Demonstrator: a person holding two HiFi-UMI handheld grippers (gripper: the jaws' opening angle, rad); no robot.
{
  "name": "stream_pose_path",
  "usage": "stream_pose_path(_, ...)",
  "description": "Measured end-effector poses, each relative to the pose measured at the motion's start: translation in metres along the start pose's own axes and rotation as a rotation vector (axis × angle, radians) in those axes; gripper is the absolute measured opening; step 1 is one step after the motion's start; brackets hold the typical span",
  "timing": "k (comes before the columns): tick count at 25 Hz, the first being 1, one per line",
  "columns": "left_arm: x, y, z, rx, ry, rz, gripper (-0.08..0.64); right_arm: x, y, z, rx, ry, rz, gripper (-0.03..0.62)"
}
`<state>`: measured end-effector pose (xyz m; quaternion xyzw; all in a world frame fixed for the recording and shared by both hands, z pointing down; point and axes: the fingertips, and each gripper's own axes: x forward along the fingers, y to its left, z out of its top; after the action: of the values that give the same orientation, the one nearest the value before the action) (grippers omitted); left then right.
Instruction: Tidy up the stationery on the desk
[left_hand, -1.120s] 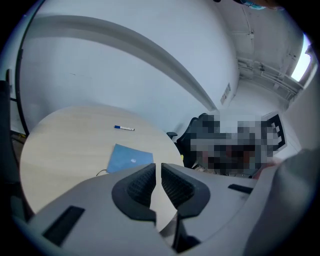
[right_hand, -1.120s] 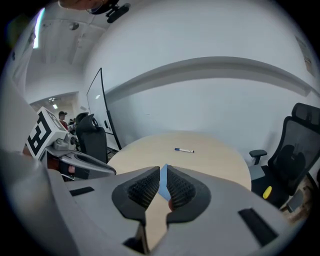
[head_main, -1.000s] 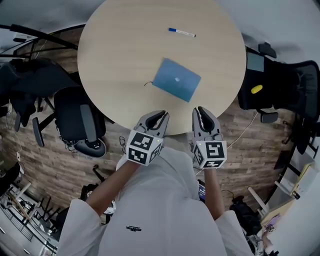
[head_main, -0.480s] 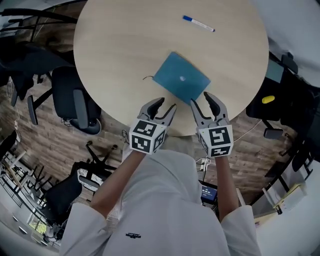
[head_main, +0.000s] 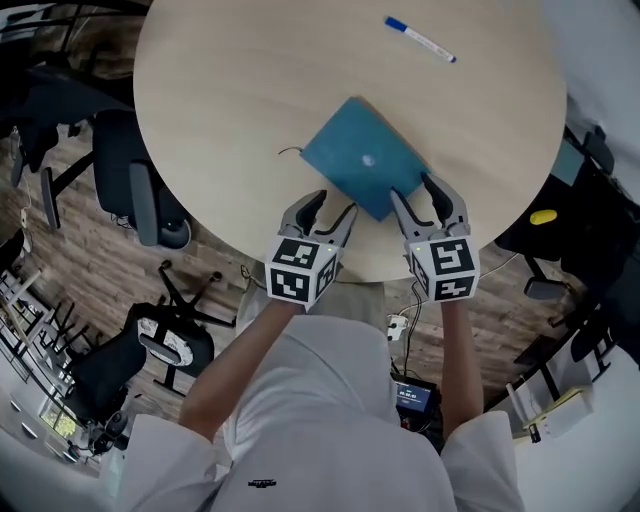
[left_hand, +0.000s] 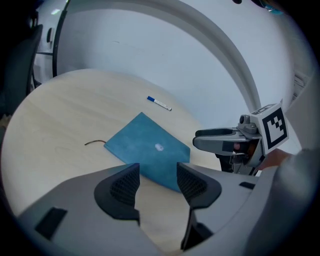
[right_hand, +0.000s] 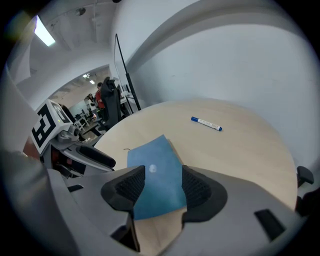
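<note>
Both pairs of jaws have just been opening and are standing spread: the left gripper (head_main: 334, 205) is hanging empty beside the blue notebook (head_main: 362, 158), the right gripper (head_main: 415, 190) straddling its near corner without pinching. Lying flat near the tabletop's (head_main: 230, 90) front rim, the thin notebook is likely to skid on smooth wood instead of lifting. A pen (head_main: 420, 39) is lying farther back; office chairs (head_main: 140, 200) are ringing the round tabletop.
</note>
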<state>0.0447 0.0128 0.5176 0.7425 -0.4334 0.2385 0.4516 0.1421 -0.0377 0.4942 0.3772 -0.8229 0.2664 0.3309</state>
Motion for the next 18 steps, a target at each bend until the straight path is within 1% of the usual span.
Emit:
stream_pose_path(8,0.023,0.019,-0.008,-0.065,0.000,0.040,0.232,0.035,-0.027,-0.023,-0.029,0.084,0.015,0.258)
stream_pose_path(12,0.033,0.023,-0.007,-0.055,-0.010,0.049,0.232,0.045,-0.028,-0.032,-0.019,0.111,0.052,0.258)
stream_pose_path(18,0.041,0.027,-0.006,-0.037,-0.009,0.062,0.232,0.052,-0.034,-0.041,-0.051,0.139,0.025,0.259)
